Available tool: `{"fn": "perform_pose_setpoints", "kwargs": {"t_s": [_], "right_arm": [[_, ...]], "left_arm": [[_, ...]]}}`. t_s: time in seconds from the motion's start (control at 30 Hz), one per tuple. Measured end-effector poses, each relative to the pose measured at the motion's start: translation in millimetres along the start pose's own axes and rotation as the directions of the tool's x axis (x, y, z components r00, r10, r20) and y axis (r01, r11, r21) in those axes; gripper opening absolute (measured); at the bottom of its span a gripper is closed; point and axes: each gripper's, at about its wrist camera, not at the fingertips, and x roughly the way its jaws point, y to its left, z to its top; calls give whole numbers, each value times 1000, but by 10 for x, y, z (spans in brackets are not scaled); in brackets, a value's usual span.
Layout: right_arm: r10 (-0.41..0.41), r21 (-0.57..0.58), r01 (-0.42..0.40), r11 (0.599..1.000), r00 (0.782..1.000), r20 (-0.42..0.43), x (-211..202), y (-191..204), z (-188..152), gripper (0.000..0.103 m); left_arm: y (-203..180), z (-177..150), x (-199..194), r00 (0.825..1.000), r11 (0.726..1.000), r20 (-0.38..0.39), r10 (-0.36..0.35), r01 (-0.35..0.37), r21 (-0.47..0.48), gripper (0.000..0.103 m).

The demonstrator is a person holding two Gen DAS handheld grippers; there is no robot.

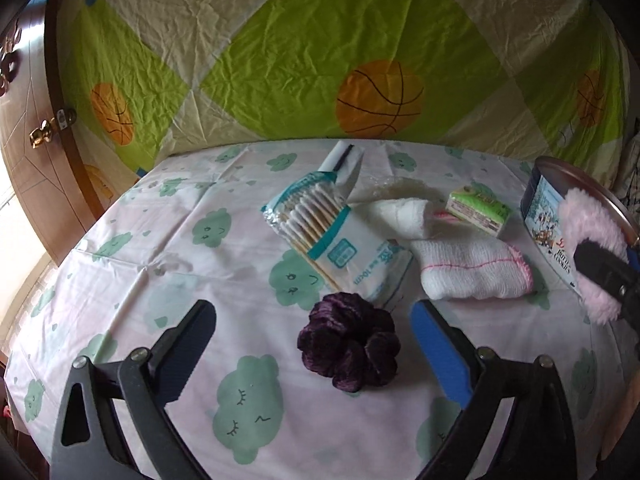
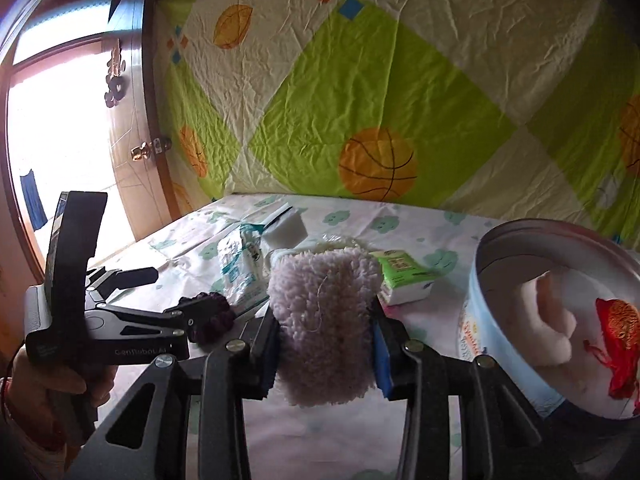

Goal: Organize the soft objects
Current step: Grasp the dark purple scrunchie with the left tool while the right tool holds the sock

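Pink fleece, a fluffy pad (image 2: 326, 320), sits pinched between the jaws of the right gripper (image 2: 326, 354), raised above the desk just left of the round tin (image 2: 486, 280), which already contains a pale soft piece and something red. It looks light and limp; the pile compresses under the pads and appears unlikely to slip. The left gripper (image 1: 314, 344) stands released, jaws wide on either side of the dark purple scrunchie (image 1: 348, 344) lying on the cloud-print cover (image 1: 180, 240). That item looks springy and weightless; a grip across its full bunched body should suit best.
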Motion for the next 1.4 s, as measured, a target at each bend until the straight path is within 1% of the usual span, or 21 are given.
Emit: {"fn": "perform_pose_setpoints", "kwargs": {"t_s": [0.07,0.17,0.23,0.27,0.37,0.5,0.53,0.57,0.67,0.73,0.83,0.97,1.1,1.2,1.3,1.4], "right_arm": [[-28,-2,28,1000,999,27,-40,-55,34,41],[-37,20,37,999,999,15,5,-115,41,41],[-29,45,29,999,1000,0,29,-163,45,41],[-23,56,23,998,1000,-4,23,-172,35,41],[-17,70,17,997,1000,-9,33,-163,19,41],[-22,50,23,999,1000,-2,14,-108,11,41],[-27,40,27,999,1000,3,0,-88,7,41],[-30,32,30,999,1000,9,-16,-70,4,41],[-28,22,28,999,999,26,-55,-52,12,41],[-33,23,32,999,999,36,-76,-59,18,41],[-33,47,30,998,998,49,-108,-113,32,41],[-30,70,25,997,997,68,-151,-169,49,41],[14,92,-23,995,995,100,-220,-200,62,41],[53,106,-67,992,989,135,-302,-232,79,41],[59,121,-79,990,986,155,-356,-289,90,41],[39,123,-62,991,984,175,-418,-362,102,41]], "left_arm": [[-59,9,90,999,1000,-48,-13,15,25,87],[-81,5,247,991,999,-131,-32,36,27,74],[-57,-10,331,983,999,-175,-44,47,13,74],[-34,-12,350,981,998,-185,-55,56,1,74],[34,-16,358,977,995,-189,-97,89,-47,74],[-6,-13,359,978,996,-192,-82,78,-33,73],[0,-10,359,978,996,-191,-88,82,-36,68],[12,-9,352,979,996,-187,-86,79,-42,60],[75,-3,342,981,995,-177,-82,72,-65,46],[107,-3,337,981,994,-171,-86,74,-78,41],[137,-8,319,983,993,-163,-86,72,-93,41],[185,-10,156,994,992,-83,-64,54,-113,41],[311,-40,-68,999,981,30,-42,47,-187,41],[373,-63,-232,990,964,129,-48,80,-253,41],[317,-46,-326,983,957,183,-29,80,-279,41],[212,11,-405,973,954,227,-27,94,-285,41]]}}
